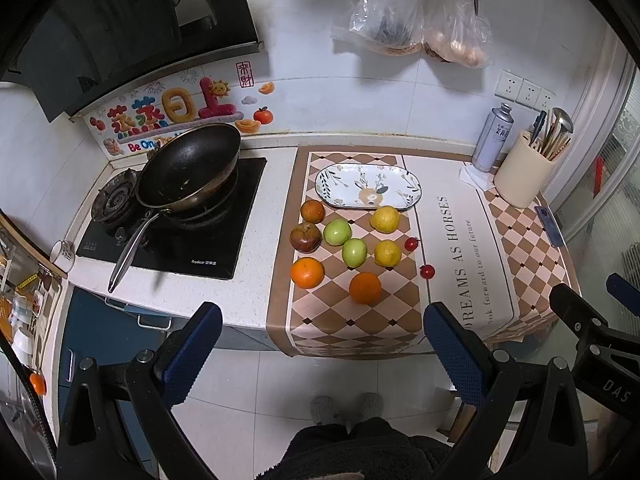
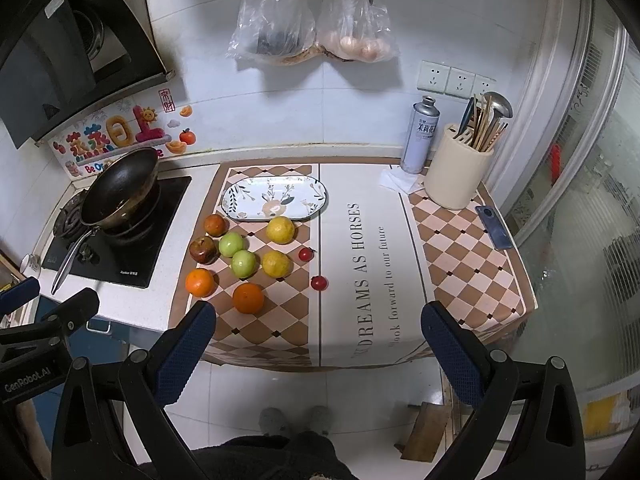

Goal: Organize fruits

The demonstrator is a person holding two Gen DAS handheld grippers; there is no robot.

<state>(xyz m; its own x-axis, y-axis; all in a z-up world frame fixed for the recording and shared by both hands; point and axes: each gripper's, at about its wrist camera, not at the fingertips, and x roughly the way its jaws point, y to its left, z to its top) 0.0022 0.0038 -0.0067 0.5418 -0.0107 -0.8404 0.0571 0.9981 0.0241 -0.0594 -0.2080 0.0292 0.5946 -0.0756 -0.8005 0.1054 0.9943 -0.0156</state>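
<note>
Stove (image 1: 224,216): at the counter's left end we see a black hob carrying a dark wok (image 1: 188,168), its steel handle reaching toward the front edge.
Mat (image 1: 448,248): a checked cloth with printed lettering covers the counter from beside the hob to the right end and hangs over the front edge.
Plate (image 1: 412,190): an oval patterned dish lies on the mat near the counter's back edge, with no fruit on it.
Left column of fruit: we count a dark orange (image 1: 312,211) just in front of the plate's left end, a brownish apple (image 1: 305,237) in front of that, and a bright orange (image 1: 307,273) nearest the front edge.
Middle of the group: two green apples (image 1: 337,232) sit side by side on a diagonal, close or touching; a second bright orange (image 1: 365,288) lies in front of them.
Right column of fruit: two yellow citrus (image 1: 385,219) lie one behind the other, the rear one just beside the plate's front rim.
Small red fruits (image 1: 411,243): two lie apart from each other at the right of the group, beside the mat's lettering.
Right end of counter: a metal can (image 2: 420,136) and a cream utensil holder (image 2: 456,176) stand at the back corner; a dark phone-like slab (image 2: 494,227) lies near the right edge.
Left gripper (image 1: 320,344): jaws spread wide, nothing between them, held off the counter's front edge.
Right gripper (image 2: 316,340): likewise wide and empty, off the front edge, to the right of the left gripper.
</note>
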